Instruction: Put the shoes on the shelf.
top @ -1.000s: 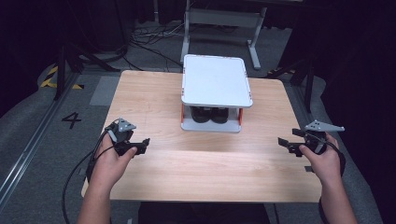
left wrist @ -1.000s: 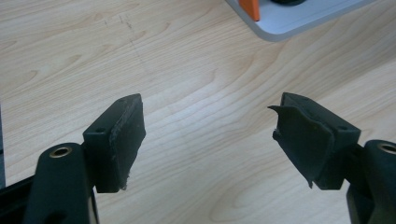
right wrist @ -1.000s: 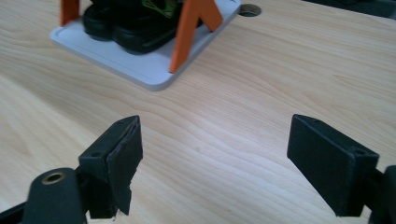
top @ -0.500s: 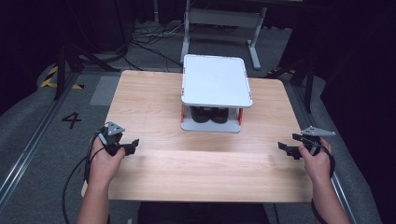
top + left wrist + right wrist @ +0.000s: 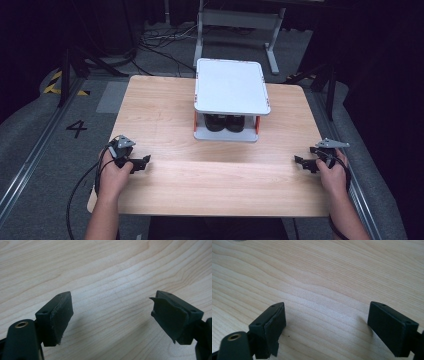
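Both hands have sunk toward the near table (image 5: 210,185) edge. Left gripper (image 5: 142,162) and right gripper (image 5: 300,162) hold nothing, jaws apart (the left's just widened). The white rack (image 5: 230,92), shoes (image 5: 225,121) beneath, stands untouched farther off.

One readable mark: a black number "4" (image 5: 76,128) on the grey floor (image 5: 30,145), left of the desk (image 5: 165,107). No other text.
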Action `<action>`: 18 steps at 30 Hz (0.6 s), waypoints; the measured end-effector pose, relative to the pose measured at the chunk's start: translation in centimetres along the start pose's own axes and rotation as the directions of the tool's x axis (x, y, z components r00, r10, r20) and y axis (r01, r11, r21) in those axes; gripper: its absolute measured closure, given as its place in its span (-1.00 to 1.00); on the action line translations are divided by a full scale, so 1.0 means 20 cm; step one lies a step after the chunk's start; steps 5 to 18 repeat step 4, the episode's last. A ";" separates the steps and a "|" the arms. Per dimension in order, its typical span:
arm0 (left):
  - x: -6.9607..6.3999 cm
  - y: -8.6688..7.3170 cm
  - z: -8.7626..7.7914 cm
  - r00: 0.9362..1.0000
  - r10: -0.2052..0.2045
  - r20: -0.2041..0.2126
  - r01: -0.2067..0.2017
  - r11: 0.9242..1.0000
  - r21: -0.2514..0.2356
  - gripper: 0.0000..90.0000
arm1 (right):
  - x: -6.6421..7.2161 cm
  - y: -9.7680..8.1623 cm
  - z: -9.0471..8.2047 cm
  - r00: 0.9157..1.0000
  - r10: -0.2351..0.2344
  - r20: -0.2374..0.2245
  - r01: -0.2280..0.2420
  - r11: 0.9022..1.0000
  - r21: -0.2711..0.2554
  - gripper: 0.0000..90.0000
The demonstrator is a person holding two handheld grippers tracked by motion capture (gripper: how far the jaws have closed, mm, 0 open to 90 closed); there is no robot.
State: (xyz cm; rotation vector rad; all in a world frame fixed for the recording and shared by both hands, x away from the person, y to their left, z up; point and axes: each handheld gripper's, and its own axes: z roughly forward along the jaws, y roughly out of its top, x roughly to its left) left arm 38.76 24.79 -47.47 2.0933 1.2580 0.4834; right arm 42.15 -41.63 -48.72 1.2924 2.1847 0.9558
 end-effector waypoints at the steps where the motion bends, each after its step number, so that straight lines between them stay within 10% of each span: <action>1: 0.00 0.00 0.00 1.000 0.001 0.001 -0.001 1.000 0.008 -0.61 | 0.00 0.00 0.00 1.000 -0.001 0.002 0.001 1.000 0.001 -0.66; 18: 0.00 0.00 0.01 1.000 0.008 -0.006 -0.008 1.000 -0.003 -0.61 | 0.00 0.00 0.00 1.000 0.024 0.000 -0.024 1.000 0.007 -0.67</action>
